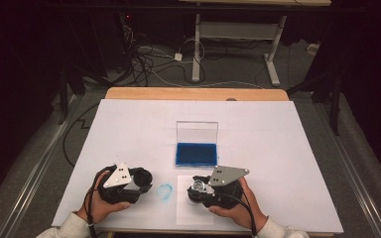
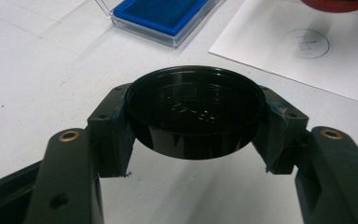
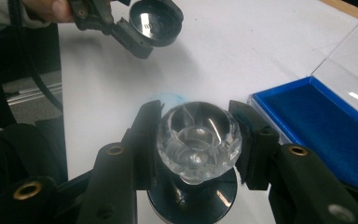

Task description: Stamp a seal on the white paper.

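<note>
Stamp point(image 3: 198, 140): clamped in right hand-held gripper point(image 3: 198, 144); press straight down on paper point(image 1: 183, 210). Cap point(image 2: 195, 109): clamped in left hand-held gripper point(image 2: 195, 116); hold aside.

The room was dark, lit mainly over a white-covered table point(image 1: 129, 148) whose wooden edge point(image 1: 193, 93) showed at twelve o'clock. Beyond it, grey floor point(image 1: 228, 69) carried a tangle of cables point(image 1: 149, 59) toward eleven o'clock. A white-legged desk frame point(image 1: 238, 37) stood at twelve to one o'clock. Black uprights point(image 1: 335, 99) rose at three o'clock, and metal rails point(image 1: 30, 183) ran along the floor at eight o'clock.
</note>
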{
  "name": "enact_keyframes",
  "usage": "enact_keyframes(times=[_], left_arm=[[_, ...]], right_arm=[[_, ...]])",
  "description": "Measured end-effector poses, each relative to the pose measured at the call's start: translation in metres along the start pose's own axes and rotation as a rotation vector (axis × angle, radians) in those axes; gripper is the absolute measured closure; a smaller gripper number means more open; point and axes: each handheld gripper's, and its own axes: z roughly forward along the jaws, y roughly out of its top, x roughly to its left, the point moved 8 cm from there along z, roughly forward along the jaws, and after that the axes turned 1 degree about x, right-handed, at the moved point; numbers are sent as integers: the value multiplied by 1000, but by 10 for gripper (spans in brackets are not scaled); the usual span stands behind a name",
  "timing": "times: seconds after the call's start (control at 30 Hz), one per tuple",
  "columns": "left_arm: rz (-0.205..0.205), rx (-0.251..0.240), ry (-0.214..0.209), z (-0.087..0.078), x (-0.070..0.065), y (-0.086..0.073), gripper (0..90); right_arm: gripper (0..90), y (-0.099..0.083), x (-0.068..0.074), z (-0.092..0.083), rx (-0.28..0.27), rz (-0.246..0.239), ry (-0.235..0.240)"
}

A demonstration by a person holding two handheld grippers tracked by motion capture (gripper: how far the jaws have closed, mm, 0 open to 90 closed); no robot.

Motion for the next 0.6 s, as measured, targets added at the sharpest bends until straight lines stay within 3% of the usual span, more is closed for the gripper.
enact_keyframes(times=[0.6], left_arm=[[3,3,-4,1,-1,0,367]], right_arm=[[568,-13,3,18,33,1,12]])
